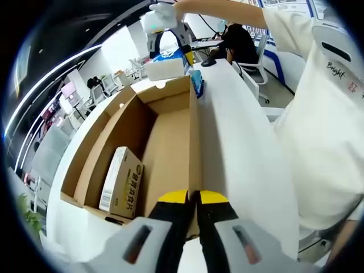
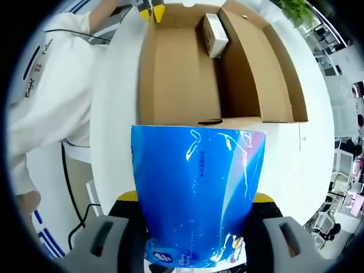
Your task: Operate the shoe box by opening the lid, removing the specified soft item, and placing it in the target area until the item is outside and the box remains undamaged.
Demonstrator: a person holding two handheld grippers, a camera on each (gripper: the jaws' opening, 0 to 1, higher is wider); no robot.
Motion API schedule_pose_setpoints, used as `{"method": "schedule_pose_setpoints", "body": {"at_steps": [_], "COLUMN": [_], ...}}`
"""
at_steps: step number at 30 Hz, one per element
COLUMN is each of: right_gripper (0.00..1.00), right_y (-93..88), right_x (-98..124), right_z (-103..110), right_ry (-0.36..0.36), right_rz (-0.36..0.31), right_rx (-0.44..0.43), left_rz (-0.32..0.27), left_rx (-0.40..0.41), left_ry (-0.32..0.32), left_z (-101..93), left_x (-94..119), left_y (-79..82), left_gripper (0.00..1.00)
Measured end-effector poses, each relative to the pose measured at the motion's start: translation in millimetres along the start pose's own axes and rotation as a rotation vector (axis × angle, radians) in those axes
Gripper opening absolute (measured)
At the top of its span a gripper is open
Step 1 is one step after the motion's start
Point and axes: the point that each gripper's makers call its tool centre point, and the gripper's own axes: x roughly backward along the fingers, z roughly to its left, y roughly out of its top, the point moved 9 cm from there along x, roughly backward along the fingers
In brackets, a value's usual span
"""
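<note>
Progress: box (image 2: 187, 74) was open, blue soft pack (image 2: 196, 193) already out, clamped in right gripper (image 2: 196, 227) above table (image 2: 114, 114). Left gripper (image 1: 193, 199) pinched box wall, jaws nearly closed. Remaining: place pack down.

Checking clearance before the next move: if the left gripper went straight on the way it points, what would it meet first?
The left gripper is shut on the open brown cardboard box's side wall, so it would slide along that wall; beyond, probably the right gripper holding the blue soft pack.
</note>
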Motion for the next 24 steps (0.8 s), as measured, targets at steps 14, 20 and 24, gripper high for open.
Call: {"method": "schedule_pose_setpoints", "body": {"at_steps": [14, 20, 24], "right_gripper": [0.69, 0.69, 0.69], "right_y": [-10.9, -15.6, -17.2], "right_x": [-14.1, -19.5, -18.5], "right_z": [3.6, 2.5, 1.8], "right_ry": [0.017, 0.027, 0.025], "right_rz": [0.032, 0.045, 0.052], "right_rx": [0.009, -0.002, 0.004], "left_rz": [0.002, 0.000, 0.001], "left_rx": [0.008, 0.005, 0.009], "left_ry": [-0.005, -0.005, -0.007], "left_z": [1.0, 1.2, 1.7], "left_x": [0.0, 0.0, 0.0], "left_y": [0.1, -0.2, -0.3], "left_gripper": [0.04, 0.04, 0.04]}}
